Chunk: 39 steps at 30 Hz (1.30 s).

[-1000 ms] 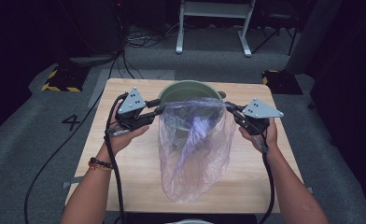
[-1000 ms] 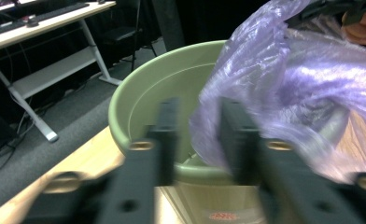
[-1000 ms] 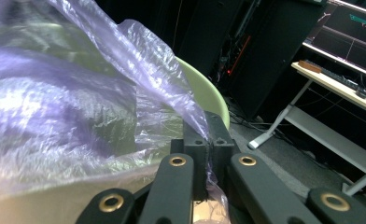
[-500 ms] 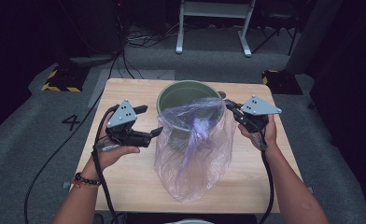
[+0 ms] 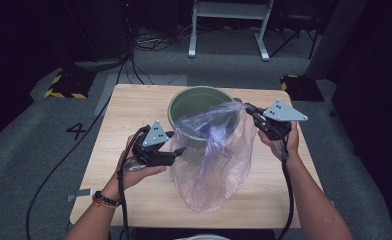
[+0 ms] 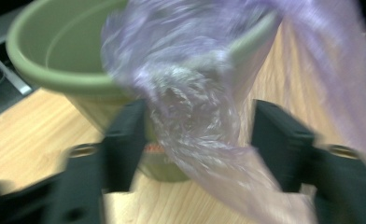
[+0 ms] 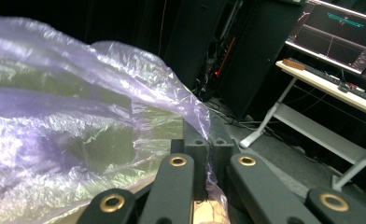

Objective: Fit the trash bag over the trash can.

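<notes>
Right gripper (image 7: 205, 154) is clamped on the bag (image 5: 211, 160) edge; left gripper (image 6: 197, 140), jaws just closing, stands apart around bag by the pot (image 5: 191, 102)

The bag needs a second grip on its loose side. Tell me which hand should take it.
Left. The left gripper is open with the bag between its jaws, which have just been closing, beside the bin. The right gripper is clamped on the bag's edge.

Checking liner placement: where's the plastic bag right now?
High view: the plastic bag hangs mid-table over the near side of the green bucket, its top right edge pinched in the right gripper, with the left gripper at its left edge.
</notes>
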Each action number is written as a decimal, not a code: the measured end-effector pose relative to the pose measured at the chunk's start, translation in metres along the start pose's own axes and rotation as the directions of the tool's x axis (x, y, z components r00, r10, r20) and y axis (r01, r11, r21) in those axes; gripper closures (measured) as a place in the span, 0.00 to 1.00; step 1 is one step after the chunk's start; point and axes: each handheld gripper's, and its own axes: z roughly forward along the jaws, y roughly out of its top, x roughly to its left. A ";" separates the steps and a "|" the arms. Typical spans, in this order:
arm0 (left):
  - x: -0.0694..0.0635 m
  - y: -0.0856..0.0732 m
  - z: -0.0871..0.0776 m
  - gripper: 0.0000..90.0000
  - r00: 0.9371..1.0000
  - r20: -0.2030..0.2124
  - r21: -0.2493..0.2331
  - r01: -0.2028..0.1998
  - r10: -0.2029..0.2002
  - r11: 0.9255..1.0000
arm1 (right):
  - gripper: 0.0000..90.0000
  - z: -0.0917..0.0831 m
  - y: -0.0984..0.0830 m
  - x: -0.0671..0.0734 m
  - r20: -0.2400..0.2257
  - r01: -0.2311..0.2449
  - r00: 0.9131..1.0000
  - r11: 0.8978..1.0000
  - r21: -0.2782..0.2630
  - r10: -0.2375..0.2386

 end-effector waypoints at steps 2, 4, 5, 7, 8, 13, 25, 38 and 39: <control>0.003 -0.003 0.001 0.71 1.000 0.007 0.000 -0.024 0.024 1.000 | 1.00 0.000 -0.001 -0.001 -0.002 -0.011 1.000 1.000 -0.003 0.011; 0.006 -0.004 0.000 0.84 0.998 -0.035 0.003 -0.045 0.045 0.999 | 1.00 0.001 -0.001 -0.001 -0.002 -0.011 1.000 1.000 -0.006 0.011; 0.009 -0.005 -0.003 0.90 0.998 -0.041 -0.008 -0.045 0.045 0.999 | 1.00 0.001 -0.001 -0.002 -0.001 -0.011 1.000 1.000 -0.008 0.011; 0.013 -0.006 -0.011 0.97 0.997 -0.070 -0.037 -0.044 0.042 0.998 | 1.00 0.002 -0.001 -0.002 0.001 -0.015 1.000 1.000 -0.010 0.015; 0.016 -0.007 -0.015 0.99 0.996 -0.085 -0.052 -0.041 0.036 0.998 | 1.00 0.002 -0.001 -0.002 0.003 -0.017 1.000 1.000 -0.009 0.017; 0.032 -0.002 -0.028 1.00 0.989 -0.150 -0.104 -0.032 0.016 0.994 | 1.00 0.010 -0.001 -0.002 -0.003 -0.013 1.000 1.000 0.011 0.013; 0.070 0.025 -0.015 0.93 0.981 -0.196 -0.137 -0.022 -0.005 0.990 | 0.99 0.032 -0.008 -0.010 0.039 -0.021 0.999 0.996 0.086 0.017; 0.097 0.036 0.023 1.00 0.980 -0.197 -0.086 -0.004 -0.013 0.996 | 0.99 0.062 -0.024 -0.031 0.042 -0.167 0.986 0.975 0.144 0.163; 0.100 0.036 0.026 1.00 0.979 -0.201 -0.084 0.004 -0.021 0.996 | 0.98 0.064 -0.025 -0.033 0.040 -0.174 0.985 0.973 0.150 0.170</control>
